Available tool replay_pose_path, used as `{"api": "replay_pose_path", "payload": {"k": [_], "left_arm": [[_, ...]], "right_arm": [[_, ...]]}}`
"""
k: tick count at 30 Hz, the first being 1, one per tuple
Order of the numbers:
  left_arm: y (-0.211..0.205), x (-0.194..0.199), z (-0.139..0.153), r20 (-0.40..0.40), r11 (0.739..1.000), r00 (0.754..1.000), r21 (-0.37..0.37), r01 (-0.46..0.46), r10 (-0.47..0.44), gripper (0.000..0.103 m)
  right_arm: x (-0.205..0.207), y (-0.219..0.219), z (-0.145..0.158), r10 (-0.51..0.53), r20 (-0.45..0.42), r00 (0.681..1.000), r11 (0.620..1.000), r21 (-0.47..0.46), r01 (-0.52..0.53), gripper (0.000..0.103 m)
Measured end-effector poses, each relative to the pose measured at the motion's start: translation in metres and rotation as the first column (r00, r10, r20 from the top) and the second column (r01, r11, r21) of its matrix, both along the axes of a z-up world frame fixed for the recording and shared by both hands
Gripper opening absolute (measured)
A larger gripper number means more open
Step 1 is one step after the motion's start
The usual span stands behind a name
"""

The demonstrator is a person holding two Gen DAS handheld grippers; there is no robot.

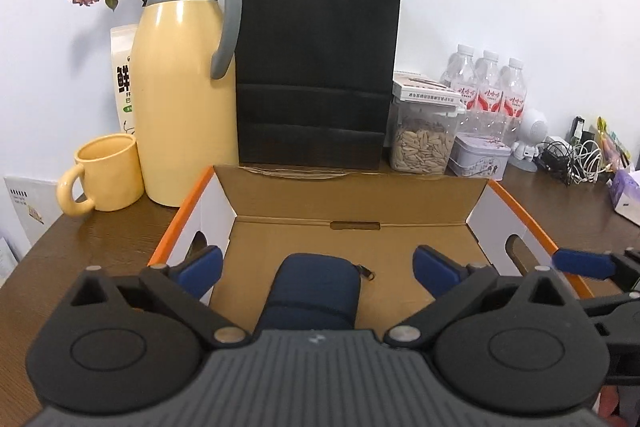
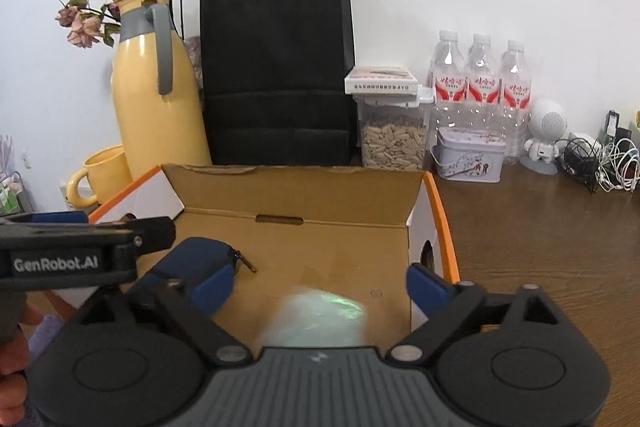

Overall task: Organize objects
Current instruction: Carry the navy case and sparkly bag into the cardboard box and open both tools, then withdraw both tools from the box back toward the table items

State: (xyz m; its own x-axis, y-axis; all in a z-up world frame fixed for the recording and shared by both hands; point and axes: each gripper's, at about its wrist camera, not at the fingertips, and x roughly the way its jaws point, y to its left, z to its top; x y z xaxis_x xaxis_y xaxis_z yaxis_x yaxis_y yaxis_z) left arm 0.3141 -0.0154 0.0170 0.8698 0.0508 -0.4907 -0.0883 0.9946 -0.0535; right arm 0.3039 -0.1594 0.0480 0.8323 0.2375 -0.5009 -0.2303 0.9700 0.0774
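Note:
An open cardboard box (image 1: 352, 195) with orange-edged white sides sits on the brown table; it also shows in the right wrist view (image 2: 296, 187). A dark blue zip pouch (image 1: 316, 287) lies inside it, under my left gripper (image 1: 318, 267), whose jaws stand wide open on either side of the pouch without touching it. The pouch (image 2: 188, 263) lies at the box's left in the right wrist view. My right gripper (image 2: 320, 287) is open over the box, above a blurred pale green translucent object (image 2: 320, 315) that is apart from its fingers.
Behind the box stand a yellow thermos jug (image 1: 180, 99), a yellow mug (image 1: 104, 171), a black paper bag (image 1: 316, 67), a seed jar (image 1: 424, 139), a tin (image 1: 480, 155) and three water bottles (image 1: 488, 87). Cables (image 2: 600, 163) lie at the far right.

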Motion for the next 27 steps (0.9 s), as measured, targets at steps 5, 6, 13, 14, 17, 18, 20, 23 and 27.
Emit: {"api": "replay_pose_path", "payload": {"k": [5,6,13,14,17,18,20,23,27], "left_arm": [[0.004,-0.001,0.003,0.010,1.000,1.000,-0.023,-0.020,0.020,0.103],[0.004,-0.002,0.004,0.014,0.999,1.000,-0.024,-0.021,0.022,0.103],[0.003,-0.016,0.017,0.059,0.999,0.998,-0.045,0.002,0.001,0.103],[0.003,-0.019,0.020,0.071,0.999,0.998,-0.046,0.004,-0.001,0.103],[0.002,-0.031,0.031,0.106,0.998,0.994,-0.055,0.014,-0.009,0.103],[0.002,-0.036,0.034,0.118,0.998,0.993,-0.053,0.017,-0.011,0.103],[0.002,-0.047,0.038,0.135,0.998,0.991,-0.051,0.024,-0.017,0.103],[0.004,-0.064,0.042,0.142,0.998,0.990,-0.050,0.028,-0.020,0.103],[0.008,-0.089,0.045,0.142,0.998,0.990,-0.054,0.015,-0.008,0.103]], "right_arm": [[-0.006,-0.002,0.005,-0.003,0.041,0.999,1.000,0.011,0.002,0.103],[-0.007,-0.003,0.007,-0.001,0.047,0.999,1.000,0.013,0.001,0.103],[-0.015,-0.005,0.017,-0.011,0.087,0.996,1.000,0.013,0.010,0.103],[-0.018,-0.005,0.020,-0.012,0.098,0.995,1.000,0.014,0.011,0.103],[-0.028,-0.006,0.029,-0.011,0.132,0.991,1.000,0.014,0.009,0.103],[-0.031,-0.006,0.032,-0.010,0.141,0.990,1.000,0.013,0.009,0.103],[-0.042,-0.007,0.037,-0.005,0.162,0.987,1.000,0.011,0.003,0.103],[-0.058,-0.010,0.042,-0.001,0.184,0.983,1.000,0.006,0.000,0.103],[-0.085,-0.012,0.045,0.007,0.196,0.981,1.000,-0.006,-0.006,0.103]]}}
